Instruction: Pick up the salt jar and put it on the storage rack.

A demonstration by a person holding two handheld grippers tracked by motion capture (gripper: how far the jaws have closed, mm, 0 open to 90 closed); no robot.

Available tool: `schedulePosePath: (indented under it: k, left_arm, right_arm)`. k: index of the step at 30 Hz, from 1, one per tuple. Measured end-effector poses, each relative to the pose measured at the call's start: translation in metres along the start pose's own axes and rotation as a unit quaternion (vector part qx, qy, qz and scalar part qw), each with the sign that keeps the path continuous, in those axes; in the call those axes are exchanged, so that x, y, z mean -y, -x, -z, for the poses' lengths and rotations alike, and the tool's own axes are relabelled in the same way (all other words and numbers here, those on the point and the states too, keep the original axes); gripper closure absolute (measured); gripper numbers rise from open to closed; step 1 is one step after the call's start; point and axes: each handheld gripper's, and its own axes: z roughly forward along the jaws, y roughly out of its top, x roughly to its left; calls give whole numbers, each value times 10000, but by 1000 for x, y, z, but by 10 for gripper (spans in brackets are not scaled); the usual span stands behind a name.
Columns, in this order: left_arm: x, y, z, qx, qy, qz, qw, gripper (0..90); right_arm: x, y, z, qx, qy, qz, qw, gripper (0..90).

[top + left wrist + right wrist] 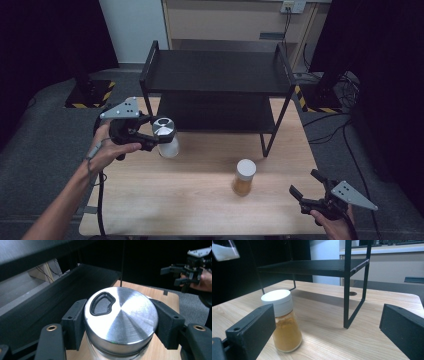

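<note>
Pinched only at its metal lid by the left tongs (pixel 156 136) above the worktop's (pixel 200 200) left edge, the shaker jar (pixel 121 318) could slip, while the right tongs (pixel 306 184) gape empty.

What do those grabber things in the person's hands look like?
Each gripper is black with two chunky, blocky fingers. The left gripper and right gripper both carry a grey three-cornered plate dotted with small holes. A black cable trails from the left one. The forearms are bare, with no sleeves.
</note>
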Motion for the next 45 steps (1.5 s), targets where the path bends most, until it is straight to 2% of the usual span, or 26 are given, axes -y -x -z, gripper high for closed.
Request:
schedulePosePath:
  k: [7, 17, 25, 28, 35, 40, 41, 43, 45]
  left_arm:
    - [-27, 2, 3, -59, 21, 68, 10000, 332]
    - [-71, 7, 9, -231, -31, -13, 9997, 332]
    - [-102, 3, 13, -286, -7, 69, 9996, 333]
    - [-112, 3, 14, -352, -30, 37, 9994, 332]
    - [-140, -7, 17, -448, -7, 9, 9990, 333]
    - [-151, -14, 15, -527, -7, 89, 9986, 332]
    - [-154, -18, 12, -603, 42, 183, 9980, 332]
    - [-157, -20, 11, -660, 47, 214, 9976, 332]
    - [-161, -22, 8, -827, 72, 280, 9962, 333]
  right_arm:
    - [0, 0, 0, -1, -6, -32, 10000, 9]
    - [0, 0, 0, -3, 0, -49, 10000, 8]
    - [1, 1, 0, 1, 12, -40, 10000, 10]
    - [1, 2, 0, -16, 12, -73, 10000, 10]
    - [3, 6, -3, -54, 12, -171, 9998, 10]
    - [4, 8, -4, -93, -3, -210, 9997, 12]
    - [4, 9, -5, -107, -4, -224, 9997, 12]
    - [4, 9, -5, -107, -5, -230, 9997, 12]
    - [4, 9, -5, -106, -5, -242, 9997, 12]
